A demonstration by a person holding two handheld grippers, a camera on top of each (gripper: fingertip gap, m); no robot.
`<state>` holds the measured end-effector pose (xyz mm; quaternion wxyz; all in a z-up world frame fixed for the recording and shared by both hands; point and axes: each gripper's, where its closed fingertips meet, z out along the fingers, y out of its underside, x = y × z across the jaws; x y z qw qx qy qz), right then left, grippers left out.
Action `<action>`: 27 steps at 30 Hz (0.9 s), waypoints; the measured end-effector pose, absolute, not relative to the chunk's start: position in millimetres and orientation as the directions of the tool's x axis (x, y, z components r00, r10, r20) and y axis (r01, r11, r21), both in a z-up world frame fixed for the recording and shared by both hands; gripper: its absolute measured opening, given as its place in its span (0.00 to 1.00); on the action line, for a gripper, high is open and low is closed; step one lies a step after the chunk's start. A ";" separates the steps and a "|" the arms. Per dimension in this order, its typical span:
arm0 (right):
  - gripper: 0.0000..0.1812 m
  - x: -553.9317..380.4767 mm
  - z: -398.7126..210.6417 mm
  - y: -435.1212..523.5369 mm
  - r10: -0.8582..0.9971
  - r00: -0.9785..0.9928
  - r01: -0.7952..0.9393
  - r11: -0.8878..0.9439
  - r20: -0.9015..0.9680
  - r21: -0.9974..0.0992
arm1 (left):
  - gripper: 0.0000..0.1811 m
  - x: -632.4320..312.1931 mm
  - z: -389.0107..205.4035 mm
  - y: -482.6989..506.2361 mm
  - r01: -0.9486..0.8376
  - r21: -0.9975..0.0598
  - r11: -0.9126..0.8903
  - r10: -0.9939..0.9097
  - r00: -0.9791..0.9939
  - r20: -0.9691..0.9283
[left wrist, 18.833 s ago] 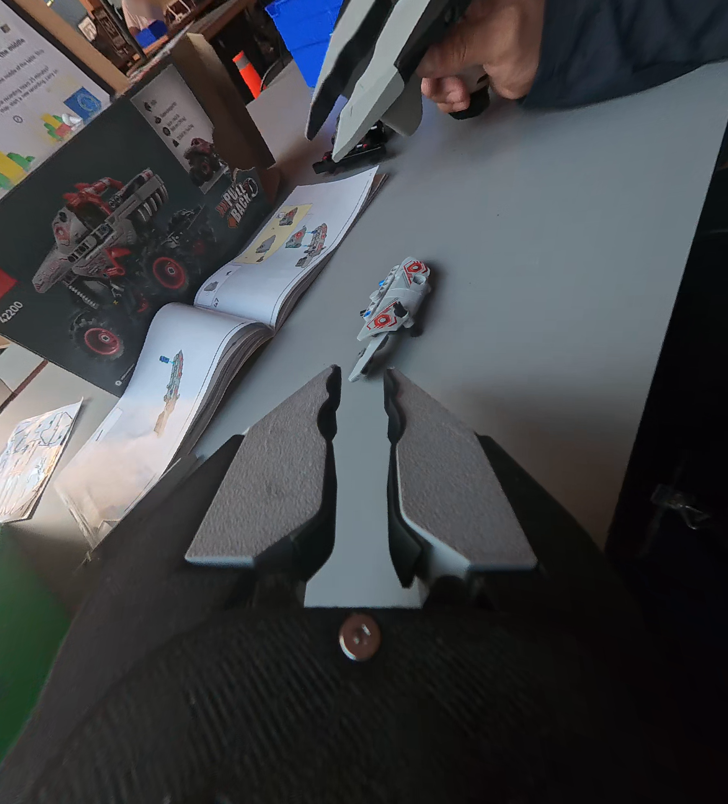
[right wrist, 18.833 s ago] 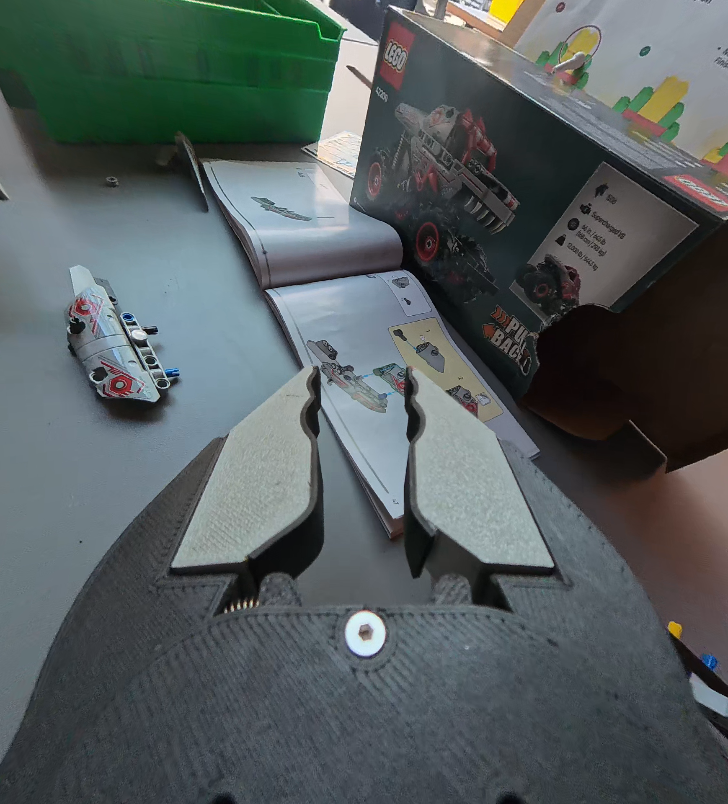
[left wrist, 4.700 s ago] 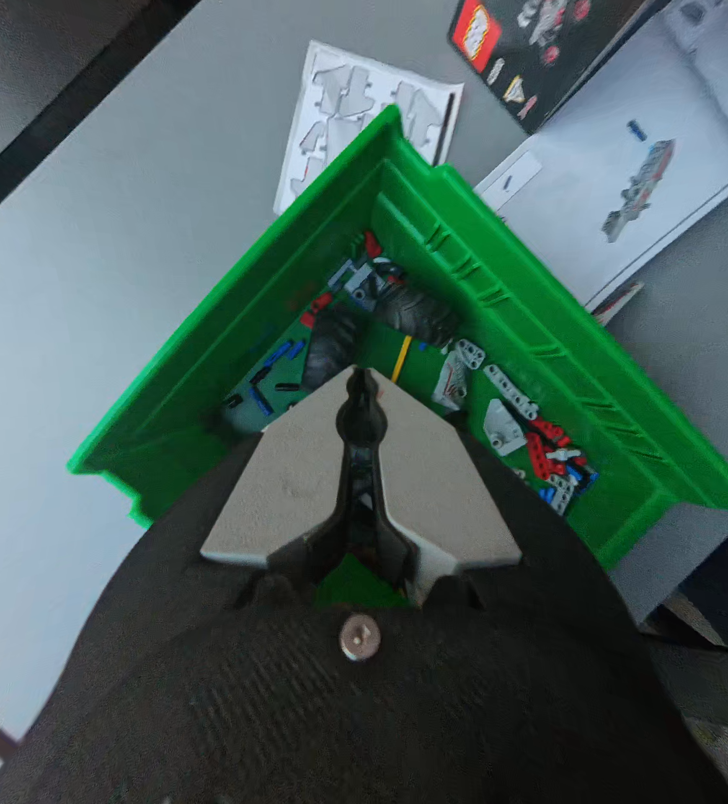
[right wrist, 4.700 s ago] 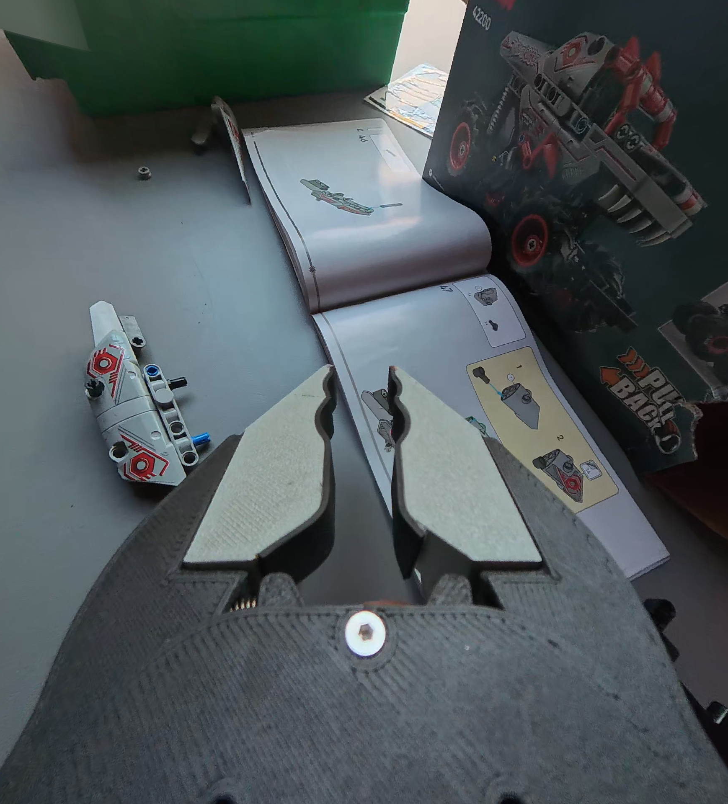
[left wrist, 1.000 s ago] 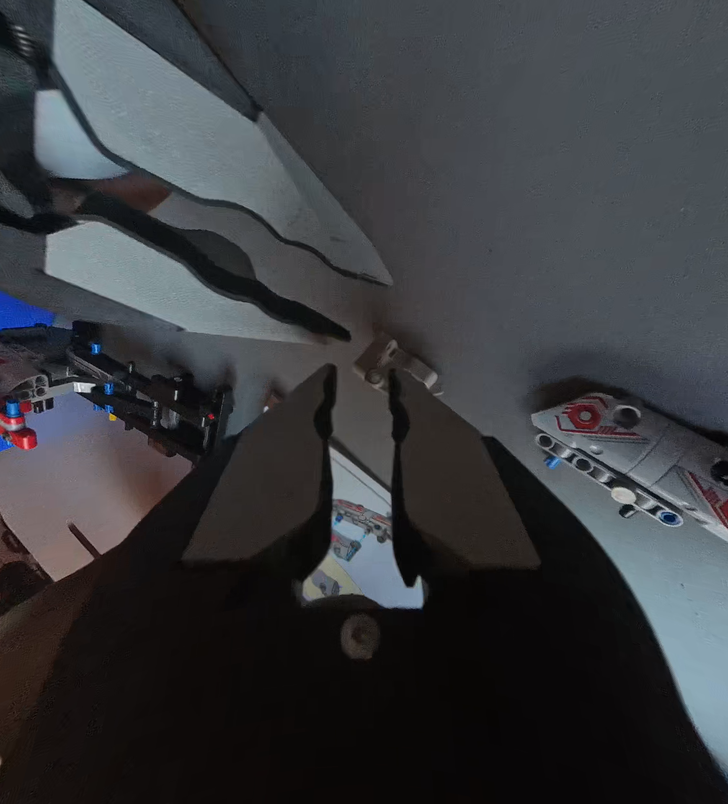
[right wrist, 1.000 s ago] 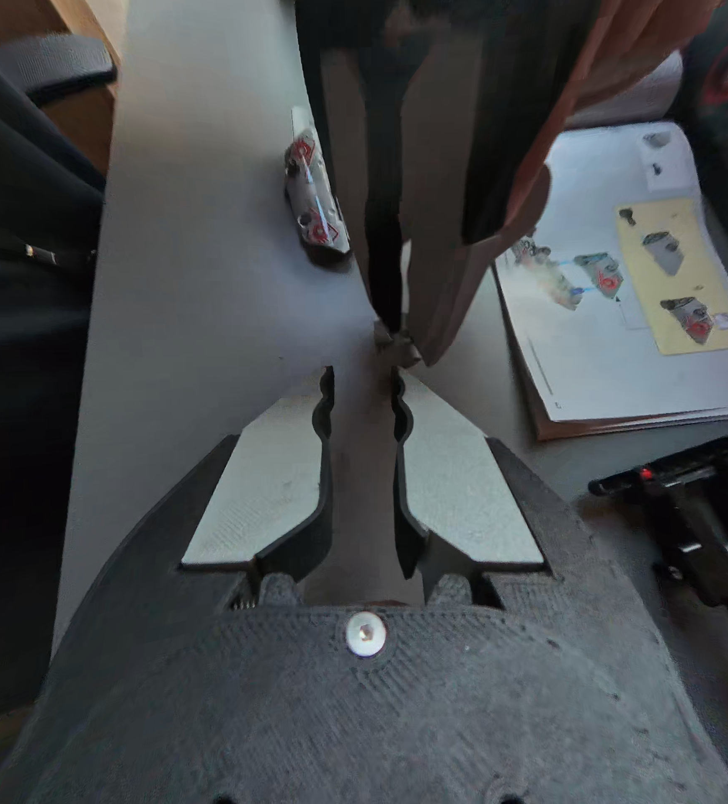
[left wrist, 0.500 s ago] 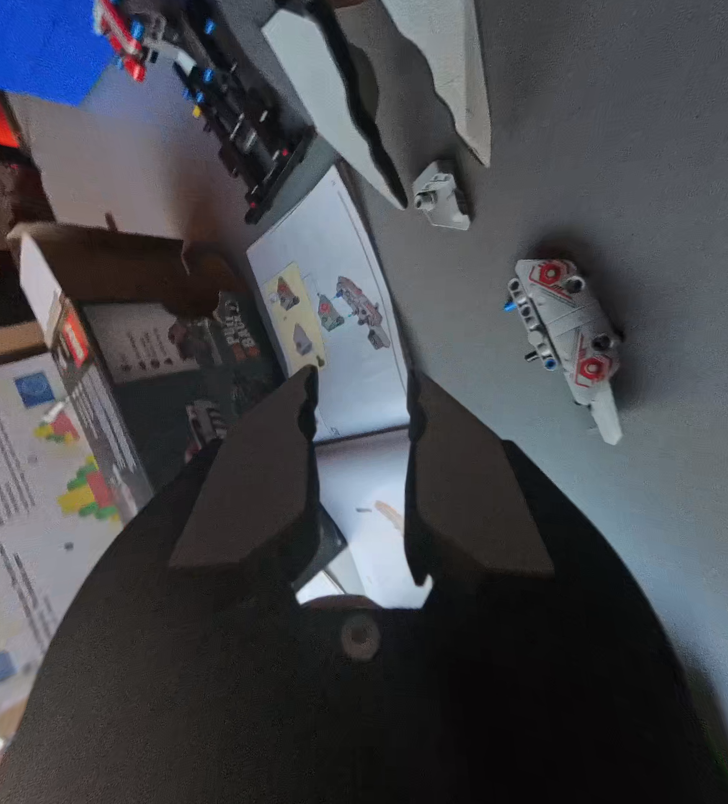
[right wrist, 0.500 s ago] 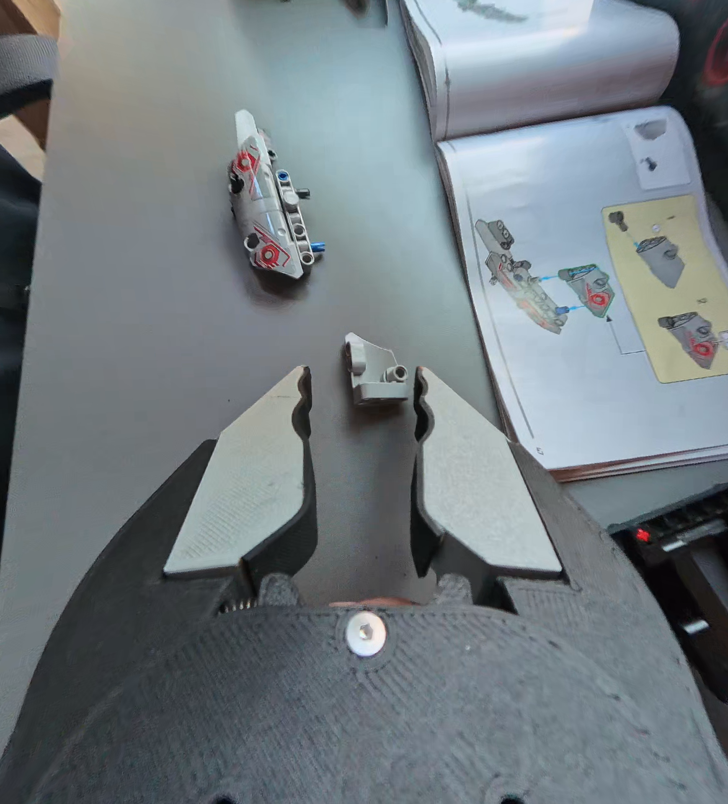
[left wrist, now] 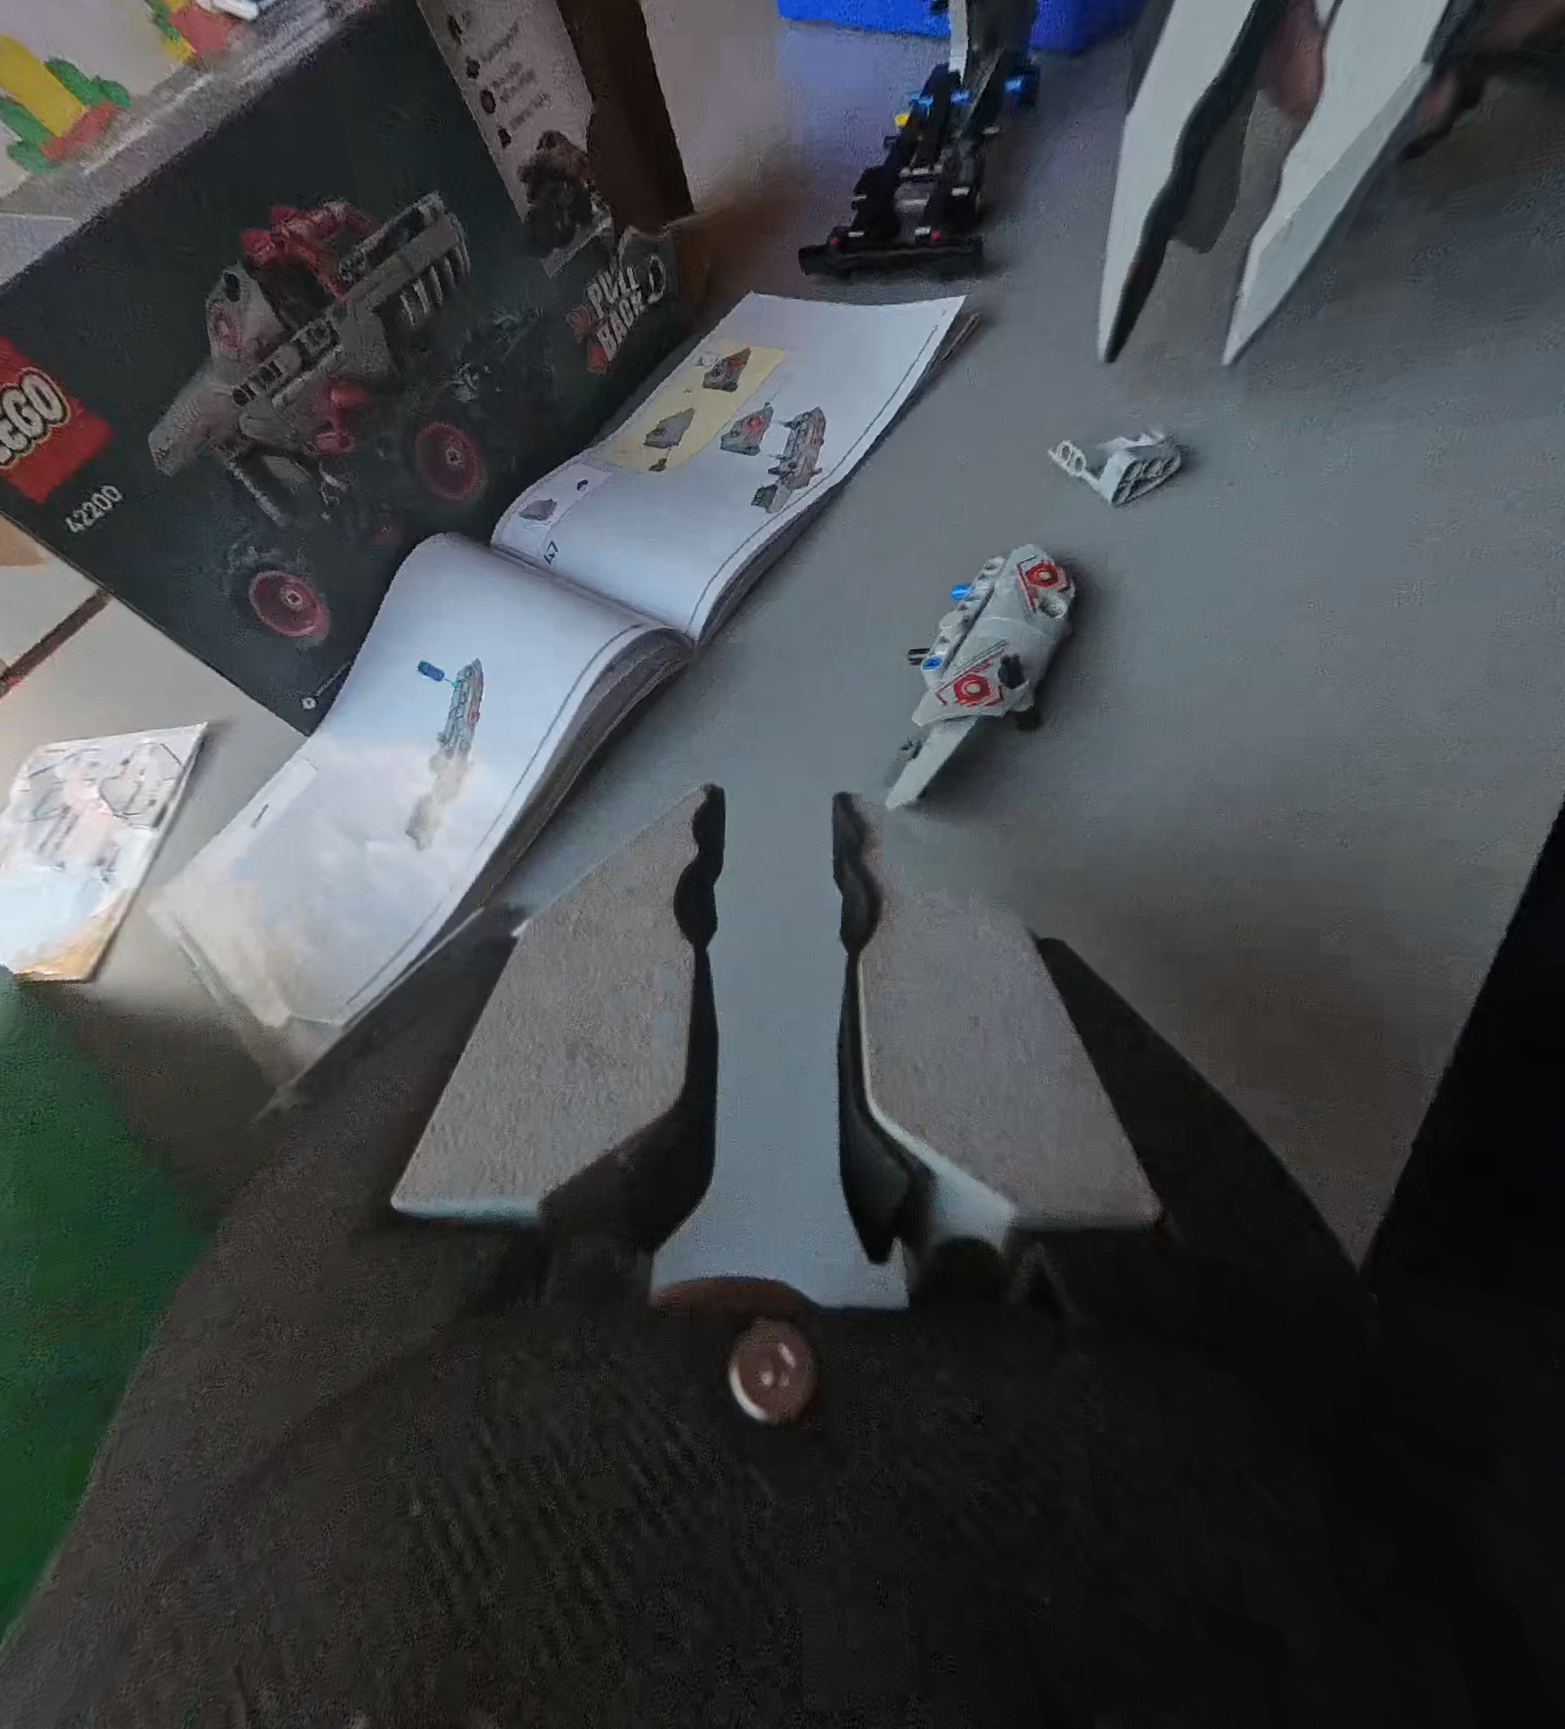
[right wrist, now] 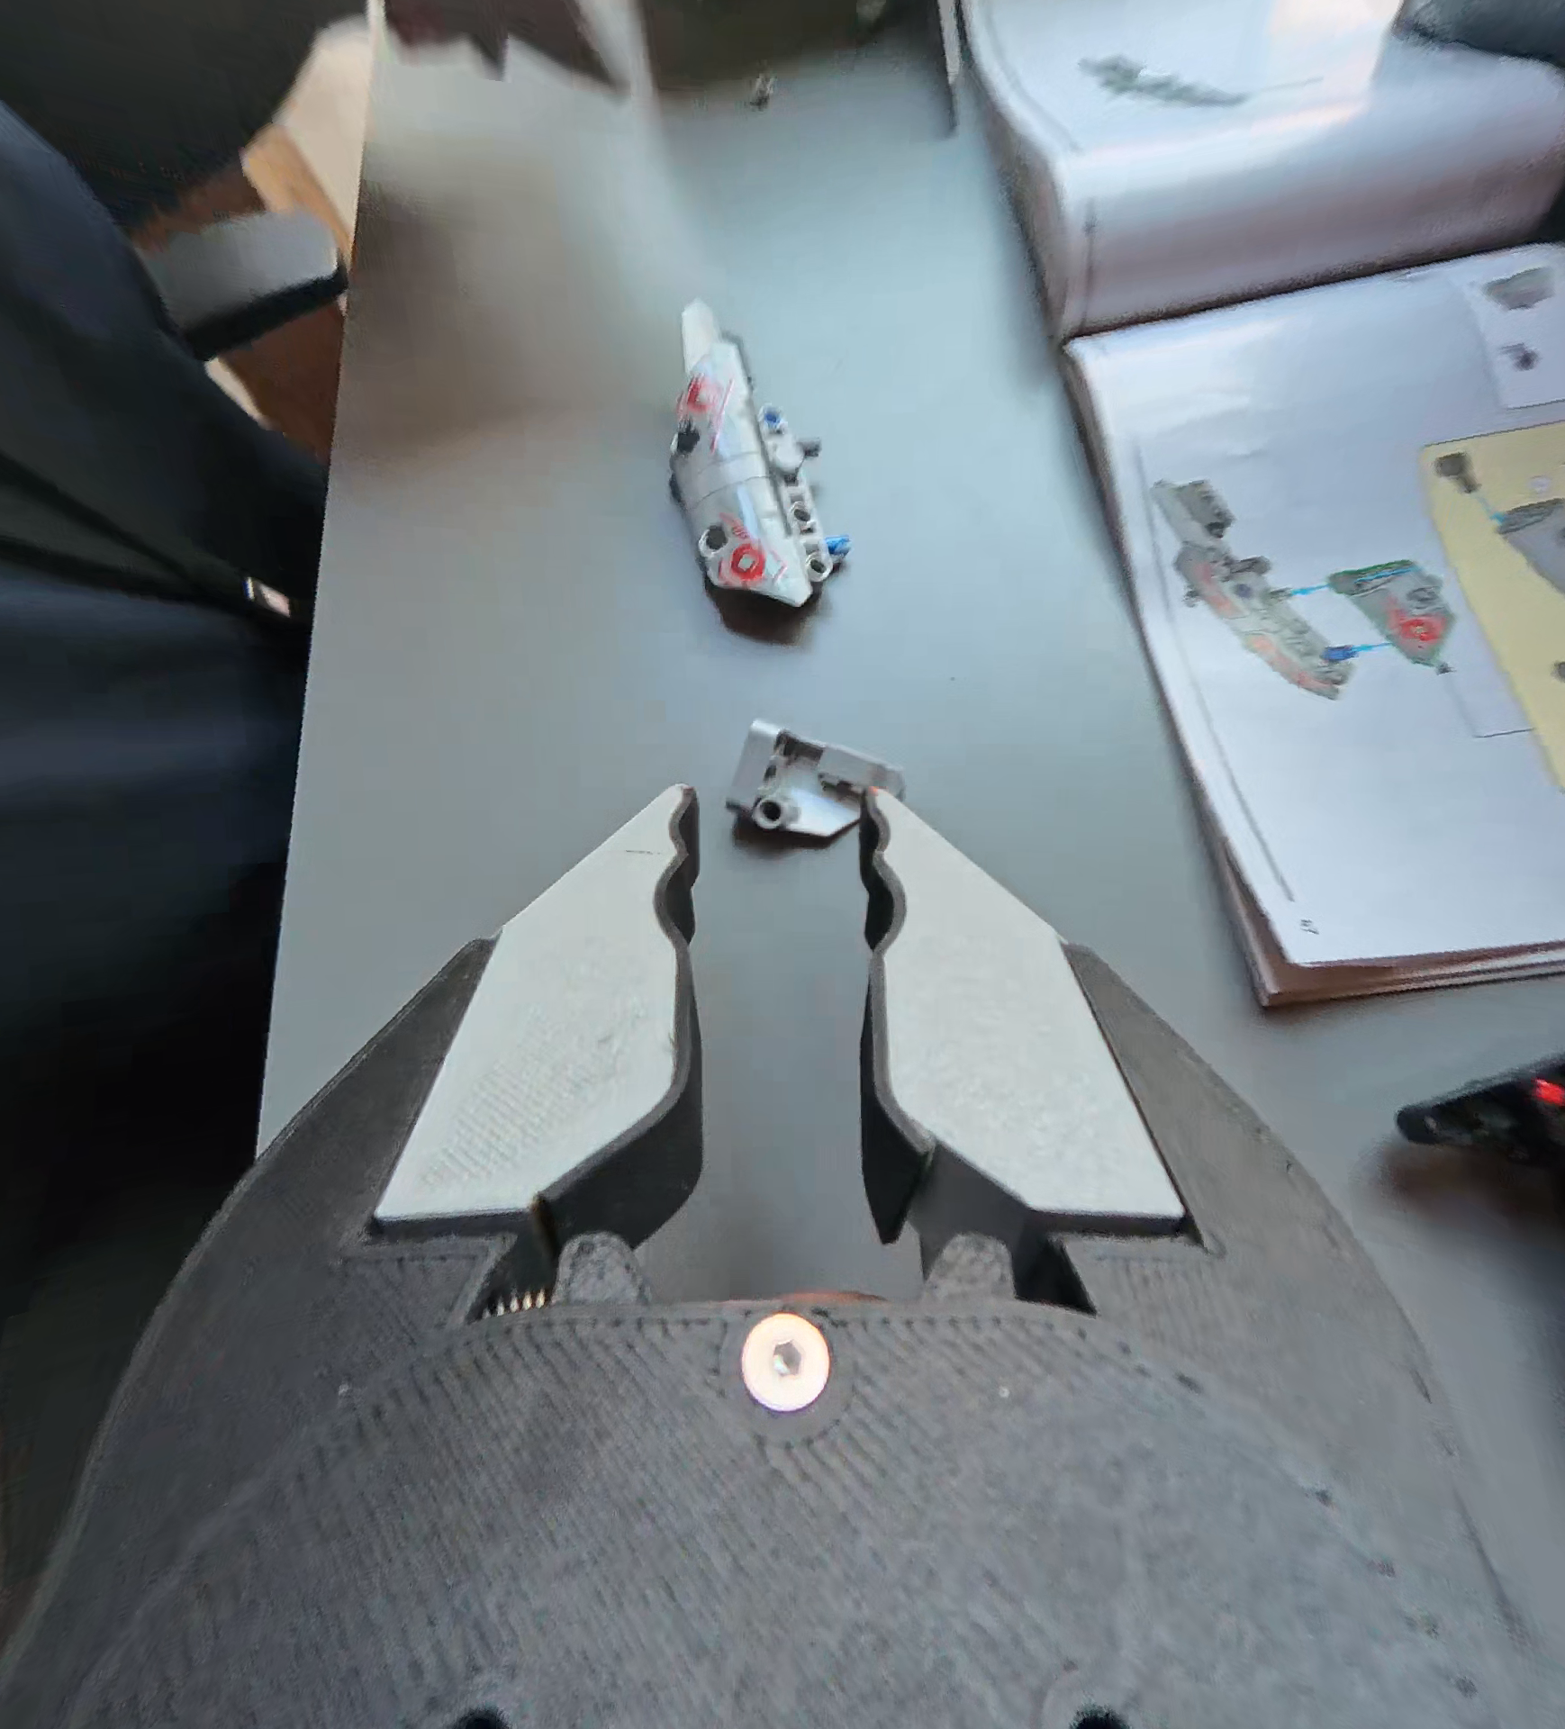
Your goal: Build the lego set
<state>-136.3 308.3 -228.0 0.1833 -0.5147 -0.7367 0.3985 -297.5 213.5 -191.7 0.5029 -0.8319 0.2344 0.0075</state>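
A small grey panel piece [right wrist: 807, 781] lies on the dark table just beyond my right gripper [right wrist: 777, 806], which is open and empty; its right fingertip [right wrist: 882, 823] is at the piece's edge. The piece also shows in the left wrist view [left wrist: 1118, 461]. A grey sub-assembly with red stickers [right wrist: 741, 486] lies farther along the table; in the left wrist view it [left wrist: 989, 655] is ahead and right of my left gripper [left wrist: 771, 809], which is open and empty above the table. The right gripper [left wrist: 1172, 351] shows there at top right.
An open instruction booklet [left wrist: 629, 580] lies left of the parts, with the set's box [left wrist: 292, 355] behind it. A black chassis build [left wrist: 924, 187] sits at the far end. A sticker sheet [left wrist: 58, 833] and green bin [left wrist: 21, 1216] are at left. The table edge [right wrist: 320, 655] borders a dark-clothed person.
My left gripper has swung back and away from the grey piece toward the near end of the table. My right gripper has closed in on the piece, which has turned a little.
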 end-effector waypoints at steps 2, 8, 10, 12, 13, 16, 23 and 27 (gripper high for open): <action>0.18 -140.6 -220.7 313.9 0.920 -0.361 0.584 0.097 -0.151 -0.806 | 0.11 -299.1 -194.6 213.0 -0.370 -0.864 -0.342 -0.377 0.896 -0.234; 0.20 -138.6 -231.2 313.1 0.958 -0.227 0.637 0.008 -0.178 -0.770 | 0.11 -302.8 -192.5 210.9 -0.408 -0.888 -0.215 -0.368 0.876 -0.313; 0.21 -136.4 -233.9 312.3 0.969 -0.167 0.663 -0.025 -0.181 -0.748 | 0.08 -304.1 -189.2 209.8 -0.392 -0.899 -0.195 -0.374 0.877 -0.301; 0.22 -135.3 -235.6 312.4 0.979 -0.107 0.678 -0.055 -0.172 -0.733 | 0.06 -302.4 -188.0 207.3 -0.364 -0.912 -0.190 -0.400 0.877 -0.267; 0.22 -136.3 -236.5 313.0 0.984 -0.076 0.681 -0.066 -0.160 -0.729 | 0.06 -303.8 -185.7 207.0 -0.346 -0.920 -0.181 -0.399 0.881 -0.253; 0.23 -140.3 -243.9 313.1 0.994 -0.017 0.706 -0.062 -0.104 -0.705 | 0.05 -307.4 -180.4 205.0 -0.274 -0.946 -0.175 -0.413 0.892 -0.182; 0.22 -144.9 -250.9 308.0 0.999 -0.027 0.709 -0.006 -0.036 -0.705 | 0.06 -315.0 -176.6 205.7 -0.186 -0.964 -0.192 -0.407 0.909 -0.095; 0.15 -145.0 -253.4 308.8 0.996 -0.077 0.710 0.031 -0.034 -0.704 | 0.07 -313.8 -177.1 205.4 -0.222 -0.958 -0.181 -0.394 0.909 -0.136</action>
